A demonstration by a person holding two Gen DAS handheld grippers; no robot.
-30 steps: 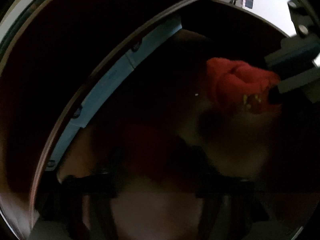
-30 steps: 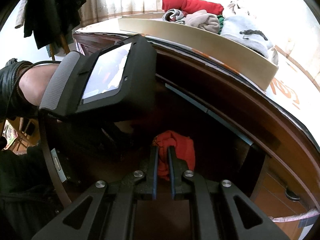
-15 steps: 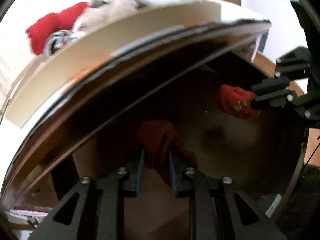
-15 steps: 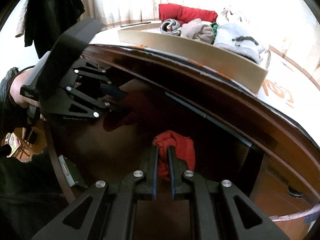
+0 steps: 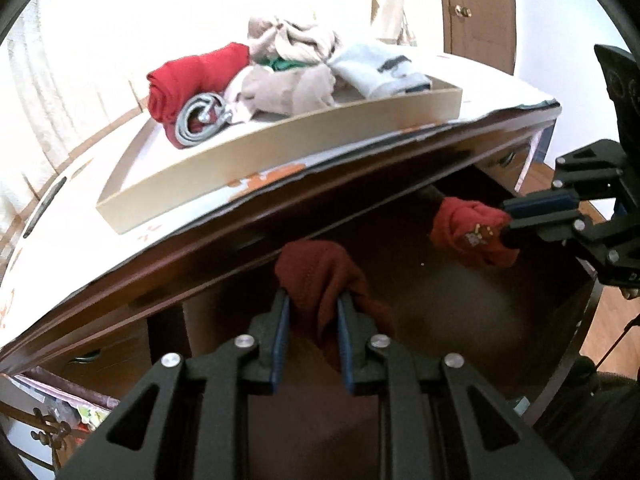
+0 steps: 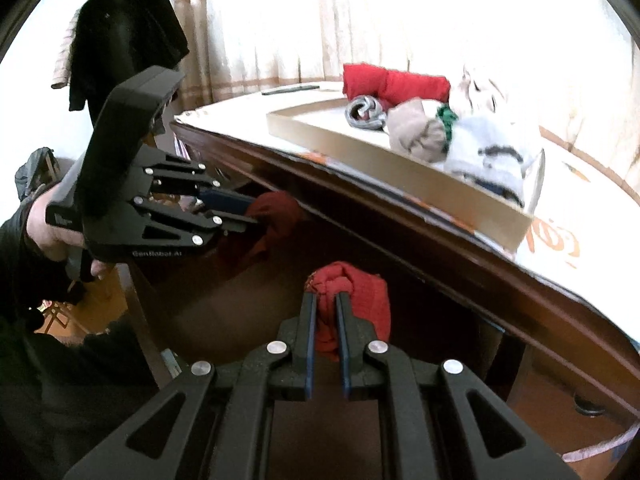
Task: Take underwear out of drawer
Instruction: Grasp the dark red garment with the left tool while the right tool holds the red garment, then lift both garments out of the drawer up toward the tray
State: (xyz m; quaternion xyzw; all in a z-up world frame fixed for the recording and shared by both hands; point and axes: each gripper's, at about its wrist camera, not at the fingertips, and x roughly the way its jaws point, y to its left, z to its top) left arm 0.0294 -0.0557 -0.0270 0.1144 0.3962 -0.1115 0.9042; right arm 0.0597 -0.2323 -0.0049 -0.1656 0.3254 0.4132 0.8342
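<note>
The dark wooden drawer [image 5: 440, 312] stands open under the dresser top. My left gripper [image 5: 310, 300] is shut on a dark red bunched piece of underwear [image 5: 320, 272], held above the drawer's floor. My right gripper [image 6: 324, 304] is shut on a brighter red piece of underwear [image 6: 360, 296] with a small printed motif, also lifted inside the drawer's opening. Each gripper shows in the other's view: the right gripper [image 5: 520, 216] with its red piece [image 5: 472, 232], and the left gripper [image 6: 248, 212] with its dark red piece [image 6: 276, 216], held by a hand [image 6: 40, 232].
A shallow cardboard tray [image 5: 280, 160] sits on the dresser top, holding a red roll [image 5: 192, 76], a coiled grey belt [image 5: 200, 118], beige clothes and a white garment. The dresser's front edge [image 6: 440, 240] overhangs the drawer. A black garment [image 6: 124, 36] hangs at the left.
The left gripper has come up and back out of the dark drawer with the dark red piece clamped in it. The right gripper has risen slightly with its red piece.
</note>
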